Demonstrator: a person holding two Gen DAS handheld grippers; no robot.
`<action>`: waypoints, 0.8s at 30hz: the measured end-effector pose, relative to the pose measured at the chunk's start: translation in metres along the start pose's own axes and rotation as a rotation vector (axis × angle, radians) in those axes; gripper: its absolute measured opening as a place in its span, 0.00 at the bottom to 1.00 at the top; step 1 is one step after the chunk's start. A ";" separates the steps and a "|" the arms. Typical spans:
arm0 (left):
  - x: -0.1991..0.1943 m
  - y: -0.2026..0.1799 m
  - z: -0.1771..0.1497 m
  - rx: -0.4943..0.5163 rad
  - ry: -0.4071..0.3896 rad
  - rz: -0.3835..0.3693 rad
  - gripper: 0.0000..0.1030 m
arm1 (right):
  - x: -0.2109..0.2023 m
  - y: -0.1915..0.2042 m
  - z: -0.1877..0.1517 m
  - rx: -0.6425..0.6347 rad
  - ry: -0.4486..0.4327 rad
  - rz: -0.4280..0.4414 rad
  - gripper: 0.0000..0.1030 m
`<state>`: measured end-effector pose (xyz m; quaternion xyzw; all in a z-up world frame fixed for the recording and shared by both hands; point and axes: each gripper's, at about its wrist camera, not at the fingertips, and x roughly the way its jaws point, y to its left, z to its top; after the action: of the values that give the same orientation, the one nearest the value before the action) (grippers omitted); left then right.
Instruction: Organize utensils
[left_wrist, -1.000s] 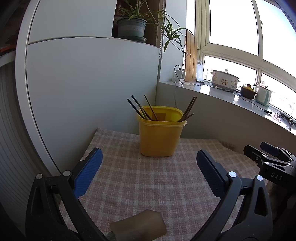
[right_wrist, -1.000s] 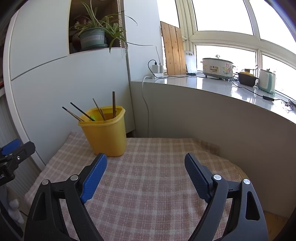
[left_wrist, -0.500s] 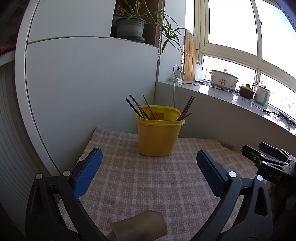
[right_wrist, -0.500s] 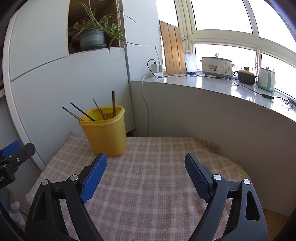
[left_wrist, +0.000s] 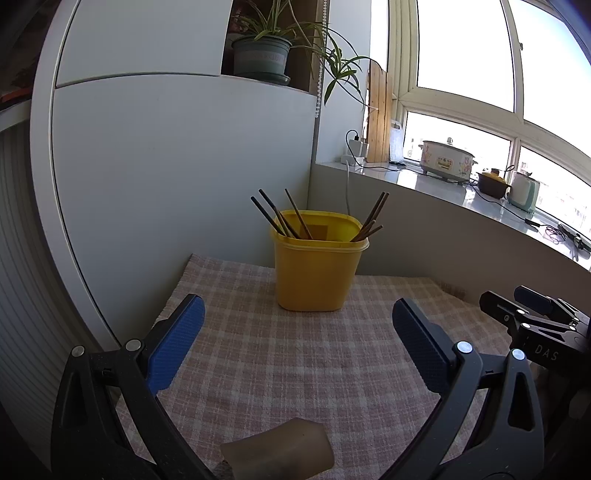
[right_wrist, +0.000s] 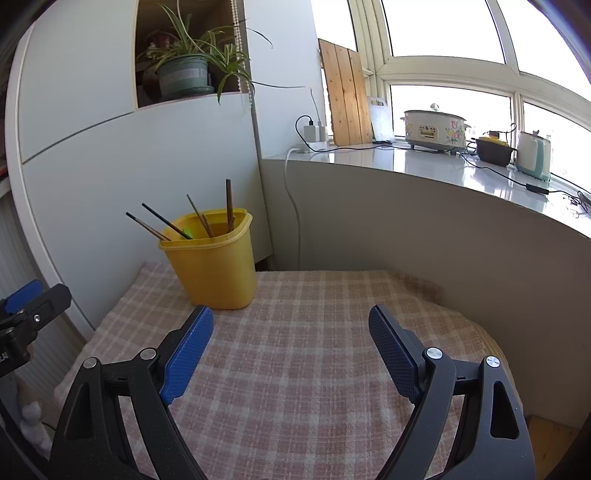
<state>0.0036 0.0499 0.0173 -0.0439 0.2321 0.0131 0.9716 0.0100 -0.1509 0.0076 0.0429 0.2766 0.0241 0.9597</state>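
Chopsticks (left_wrist: 275, 218) leaning in yellow tub (left_wrist: 314, 273) at the worktop's (left_wrist: 295, 362) far edge: light, stiff, slippery, likely best pinched mid-shaft; left claw (left_wrist: 295, 332) and right claw (right_wrist: 291, 332) both wide open, empty.

Ahead of my left gripper (left_wrist: 295, 325), dark chopsticks (left_wrist: 280, 218) are leaning splayed inside an upright yellow holder (left_wrist: 314, 273).

Almost nothing differs: only the yellow container (left_wrist: 317, 264) of chopsticks (left_wrist: 273, 214) sits a touch further left in the left wrist view.
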 end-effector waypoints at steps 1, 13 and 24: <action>0.000 0.000 0.000 -0.001 0.000 0.001 1.00 | 0.000 0.000 0.000 0.002 0.001 0.001 0.84; 0.000 0.000 0.000 -0.002 0.000 0.000 1.00 | 0.002 0.000 -0.002 0.010 0.015 0.009 0.84; -0.001 0.002 -0.004 -0.021 0.001 0.021 1.00 | 0.004 0.000 -0.004 0.014 0.026 0.010 0.84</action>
<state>0.0009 0.0516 0.0142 -0.0515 0.2327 0.0259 0.9708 0.0111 -0.1500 0.0021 0.0505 0.2888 0.0276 0.9557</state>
